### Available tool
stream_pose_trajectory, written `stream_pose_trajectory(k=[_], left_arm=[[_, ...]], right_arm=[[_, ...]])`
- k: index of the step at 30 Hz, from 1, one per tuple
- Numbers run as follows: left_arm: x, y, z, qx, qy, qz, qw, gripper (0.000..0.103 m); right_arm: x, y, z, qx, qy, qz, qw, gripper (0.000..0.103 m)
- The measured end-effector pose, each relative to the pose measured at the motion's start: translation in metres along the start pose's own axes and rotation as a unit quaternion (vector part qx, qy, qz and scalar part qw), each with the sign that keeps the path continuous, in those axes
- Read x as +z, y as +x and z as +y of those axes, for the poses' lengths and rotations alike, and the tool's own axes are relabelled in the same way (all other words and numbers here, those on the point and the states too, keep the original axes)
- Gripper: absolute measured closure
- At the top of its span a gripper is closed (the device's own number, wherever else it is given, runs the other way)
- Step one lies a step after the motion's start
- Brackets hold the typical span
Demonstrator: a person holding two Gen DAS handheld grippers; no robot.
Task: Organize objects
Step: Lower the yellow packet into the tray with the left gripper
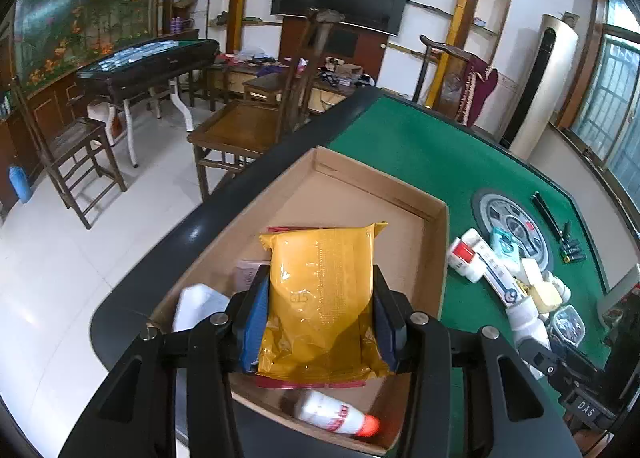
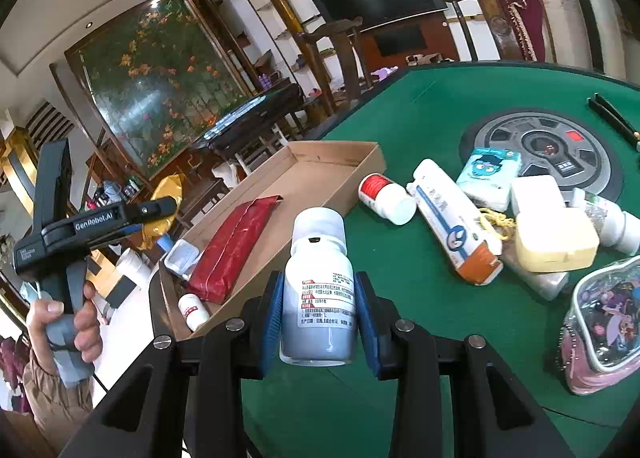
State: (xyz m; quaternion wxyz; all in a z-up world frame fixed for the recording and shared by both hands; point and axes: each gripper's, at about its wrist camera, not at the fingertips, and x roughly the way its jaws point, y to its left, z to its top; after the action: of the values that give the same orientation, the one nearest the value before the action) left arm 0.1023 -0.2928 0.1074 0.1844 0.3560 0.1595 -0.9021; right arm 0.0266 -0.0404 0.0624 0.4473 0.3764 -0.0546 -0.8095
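Left wrist view: the left gripper (image 1: 320, 322) pinches a yellow foil packet (image 1: 322, 298) between its blue pads, held above a shallow cardboard box (image 1: 436, 254) at the edge of a green felt table (image 1: 432, 153). A small white bottle (image 1: 336, 416) lies in the box. In the right wrist view, the right gripper (image 2: 320, 318) clamps an upright white medicine bottle (image 2: 320, 290) over the table, beside the box, where a red packet (image 2: 234, 250) rests.

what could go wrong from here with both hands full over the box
The yellow packet is soft and pinched only at its sides by the left tongs, so it may slip out. Dropped here, it could cover the red packet in the cardboard box. The white bottle could tip.
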Motion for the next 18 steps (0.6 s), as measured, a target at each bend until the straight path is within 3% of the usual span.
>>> stream_pose_trajectory(k=[8,18], left_arm=[[0.006,-0.002,0.016,0.016,-0.004,-0.002,0.9999,0.058],[-0.001,0.023,0.035,0.014,-0.021,0.032,0.9992,0.058]], right_arm=[[0.000,0.010,0.011,0.013,-0.010,0.008,1.000,0.066],[0.000,0.013,0.011,0.008,-0.010,0.010,1.000,0.066]])
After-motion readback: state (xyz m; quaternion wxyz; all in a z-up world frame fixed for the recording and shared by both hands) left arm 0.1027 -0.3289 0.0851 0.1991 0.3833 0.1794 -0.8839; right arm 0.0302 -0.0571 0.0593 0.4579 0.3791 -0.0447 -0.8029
